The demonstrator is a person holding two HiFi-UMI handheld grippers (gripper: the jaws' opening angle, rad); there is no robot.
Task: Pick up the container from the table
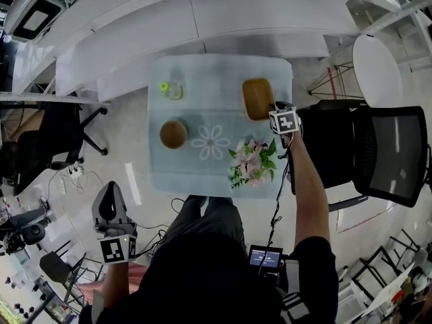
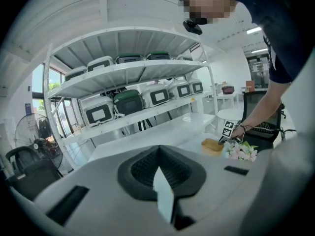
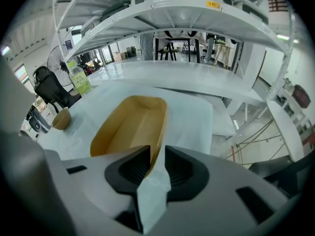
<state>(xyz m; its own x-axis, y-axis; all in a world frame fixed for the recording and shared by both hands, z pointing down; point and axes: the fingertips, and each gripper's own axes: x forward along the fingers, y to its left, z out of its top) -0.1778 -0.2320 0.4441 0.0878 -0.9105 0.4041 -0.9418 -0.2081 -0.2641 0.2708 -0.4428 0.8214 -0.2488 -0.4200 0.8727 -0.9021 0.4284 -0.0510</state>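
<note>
The container (image 1: pixel 256 97) is a shallow brown oblong tray at the far right of the pale table (image 1: pixel 216 79). My right gripper (image 1: pixel 278 109) reaches down onto the tray's near right corner. In the right gripper view the container (image 3: pixel 129 128) has its right wall running between the jaws of the right gripper (image 3: pixel 156 162), and both dark pads are closed against that thin wall. The tray's base rests on the table. My left gripper (image 1: pixel 112 211) hangs low at the left, off the table, with its jaws together and nothing in them (image 2: pixel 158 168). The left gripper view shows the container (image 2: pixel 212 147) far off.
A brown bowl (image 1: pixel 173 133) stands at the table's left, and a small clear bottle (image 1: pixel 172 90) behind it. A bunch of pink flowers (image 1: pixel 252 160) lies just nearer than the container. A black chair (image 1: pixel 378 150) is right of the table, and white shelving (image 1: pixel 202 19) stands behind it.
</note>
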